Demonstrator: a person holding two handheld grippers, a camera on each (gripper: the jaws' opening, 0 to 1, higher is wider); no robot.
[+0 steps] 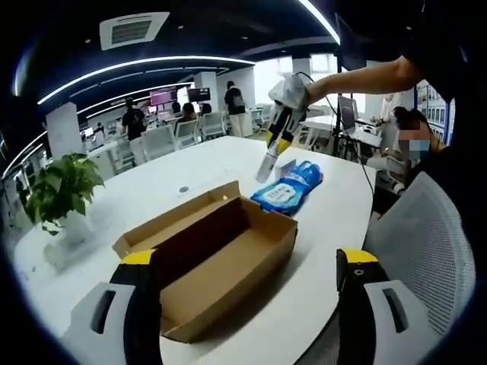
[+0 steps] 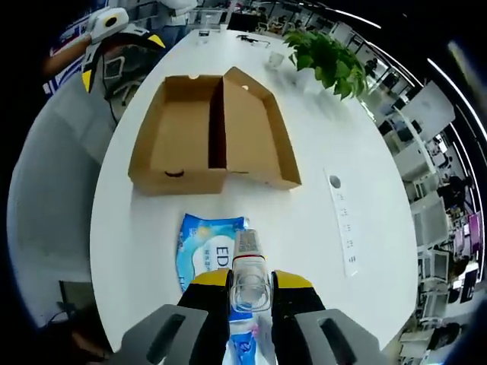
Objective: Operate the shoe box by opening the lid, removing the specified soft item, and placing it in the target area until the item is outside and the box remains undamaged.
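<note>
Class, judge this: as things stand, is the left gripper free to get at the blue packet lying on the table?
Probably not directly: the open shoe box lies between the left gripper and the blue packet, and the right gripper hovers above it.

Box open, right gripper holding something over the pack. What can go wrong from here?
1. The right gripper pinches a clear bottle only at its end; it may slip onto the blue wipes pack.
2. The open shoe box sits near the white table edge; a nudge from the left gripper could shove it.
</note>
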